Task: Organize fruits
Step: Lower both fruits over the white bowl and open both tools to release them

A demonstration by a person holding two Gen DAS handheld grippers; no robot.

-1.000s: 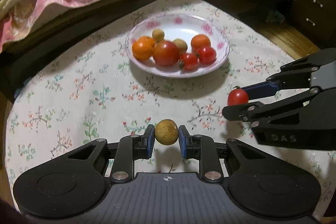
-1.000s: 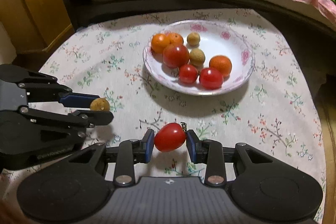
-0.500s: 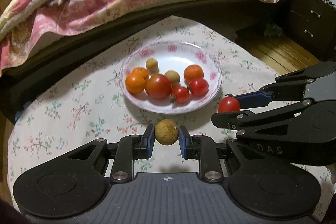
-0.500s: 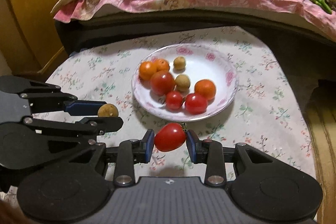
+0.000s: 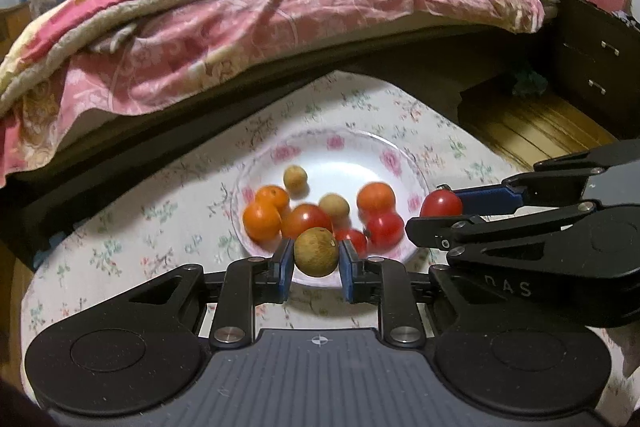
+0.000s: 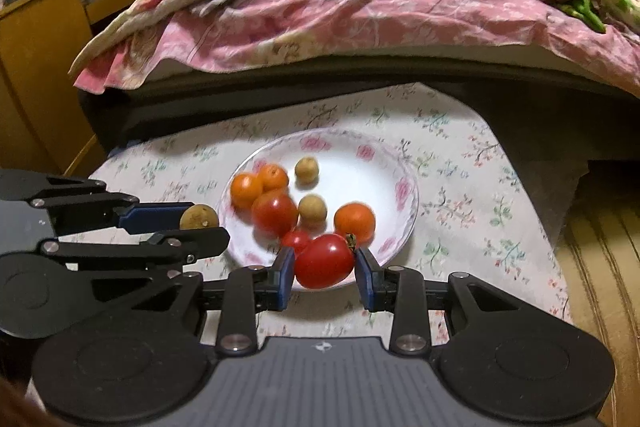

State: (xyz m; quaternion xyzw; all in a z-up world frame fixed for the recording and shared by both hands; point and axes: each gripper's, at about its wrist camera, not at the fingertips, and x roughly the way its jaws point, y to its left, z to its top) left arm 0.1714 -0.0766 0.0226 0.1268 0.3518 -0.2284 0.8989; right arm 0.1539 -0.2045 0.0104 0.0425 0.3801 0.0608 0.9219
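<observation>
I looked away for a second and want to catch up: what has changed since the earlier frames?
Both grippers have lifted and advanced toward the plate. The left gripper still clamps the brown round fruit, the right gripper still clamps its tomato; both fruits now show against the plate's near rim. Nothing was released. The seven fruits on the plate stayed put.

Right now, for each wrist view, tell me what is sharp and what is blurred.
Left wrist view: the round brown fruit in the left gripper is sharp; the white floral plate and its fruits are motion-smeared. Right wrist view: the red tomato in the right gripper is sharp; the plate is blurred. Fisheye bends the bed edge in both.
</observation>
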